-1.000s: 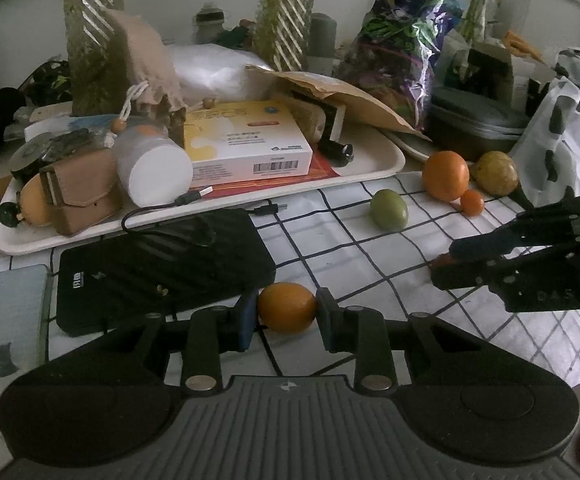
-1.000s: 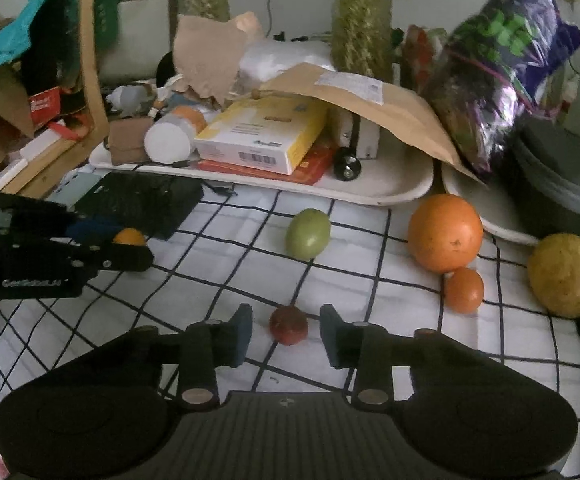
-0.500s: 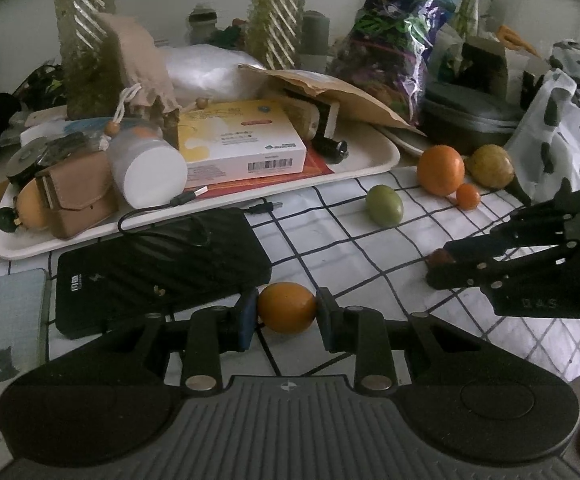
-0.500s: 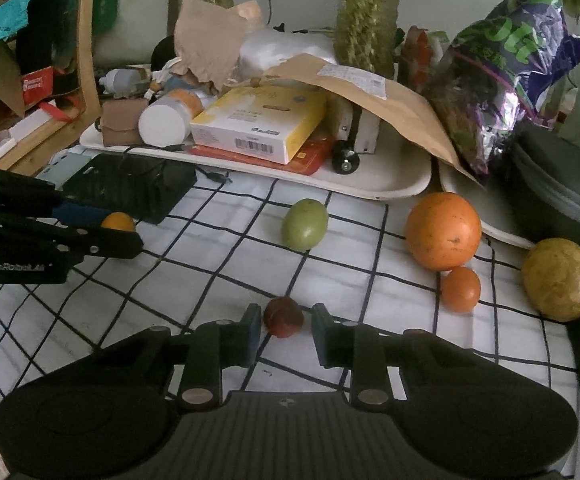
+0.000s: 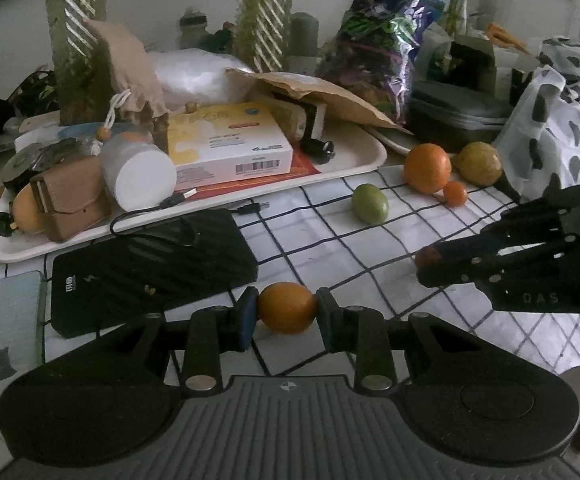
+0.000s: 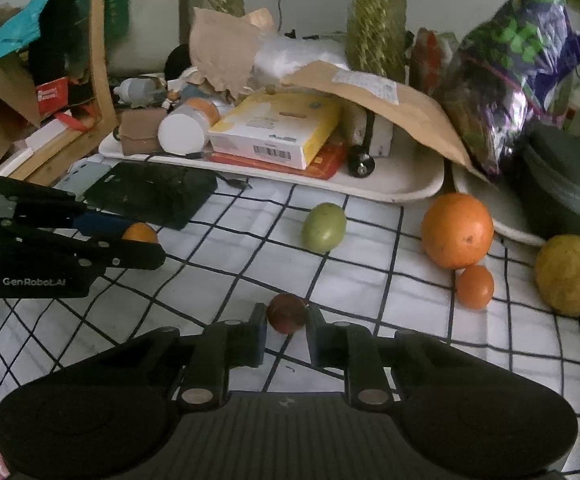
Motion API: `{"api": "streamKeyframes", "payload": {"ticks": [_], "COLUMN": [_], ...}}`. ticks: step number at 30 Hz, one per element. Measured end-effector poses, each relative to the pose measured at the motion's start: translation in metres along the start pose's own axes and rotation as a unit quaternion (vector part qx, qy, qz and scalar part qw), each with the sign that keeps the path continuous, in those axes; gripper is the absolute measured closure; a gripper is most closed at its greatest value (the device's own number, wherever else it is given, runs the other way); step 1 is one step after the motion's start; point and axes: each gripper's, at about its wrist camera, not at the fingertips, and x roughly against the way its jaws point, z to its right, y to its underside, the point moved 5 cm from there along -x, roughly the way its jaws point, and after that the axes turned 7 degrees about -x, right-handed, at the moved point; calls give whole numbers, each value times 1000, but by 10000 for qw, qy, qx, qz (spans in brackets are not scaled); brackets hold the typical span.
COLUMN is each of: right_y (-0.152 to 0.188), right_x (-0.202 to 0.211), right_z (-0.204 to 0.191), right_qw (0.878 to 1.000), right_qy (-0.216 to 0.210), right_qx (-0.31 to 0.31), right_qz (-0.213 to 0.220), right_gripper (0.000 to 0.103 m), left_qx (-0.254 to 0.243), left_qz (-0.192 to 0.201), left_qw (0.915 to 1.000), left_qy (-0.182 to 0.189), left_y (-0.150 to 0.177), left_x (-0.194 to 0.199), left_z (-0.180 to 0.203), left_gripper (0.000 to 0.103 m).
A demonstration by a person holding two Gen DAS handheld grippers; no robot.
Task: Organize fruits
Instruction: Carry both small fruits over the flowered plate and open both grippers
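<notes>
My left gripper (image 5: pixel 287 309) is shut on a small orange fruit (image 5: pixel 287 308), low over the checked cloth; the right wrist view shows that gripper (image 6: pixel 146 248) at the left with the same orange fruit (image 6: pixel 139 233). My right gripper (image 6: pixel 286 320) is shut on a small dark red fruit (image 6: pixel 287 313) that rests on the cloth; from the left wrist view it (image 5: pixel 424 264) sits at the right. Further back lie a green fruit (image 6: pixel 324 227), a large orange (image 6: pixel 457 230), a tiny orange fruit (image 6: pixel 475 286) and a yellow fruit (image 6: pixel 569 274).
A cream tray (image 5: pixel 354 160) crowded with a yellow box (image 5: pixel 226 144), a white jar and a tan pouch runs along the back. A black power bank (image 5: pixel 150 264) and a phone (image 5: pixel 6 312) lie at the left. A spotted cloth (image 5: pixel 550 128) hangs at the right.
The right gripper's fingers came together from either side of the dark red fruit until they pressed on it. The left gripper kept still with its orange fruit.
</notes>
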Motion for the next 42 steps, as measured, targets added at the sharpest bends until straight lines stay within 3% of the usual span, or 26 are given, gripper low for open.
{"api": "streamKeyframes", "payload": {"ticks": [10, 31, 42], "right_y": [6, 56, 79], "right_x": [35, 116, 139], "right_z": [-8, -20, -27], "right_qw": [9995, 9992, 9992], "right_qy": [-78, -152, -89], "right_qx": [295, 338, 361], "right_qz": [129, 161, 117], "right_gripper": [82, 82, 82], "left_qx": [-191, -249, -566], "left_qz": [131, 359, 193], "left_qw": [9993, 9954, 9913], "left_qy": [303, 849, 1173], "left_y": [1, 32, 47], "left_x": [22, 88, 89], "left_z": [23, 77, 114], "left_gripper": [73, 73, 72]}}
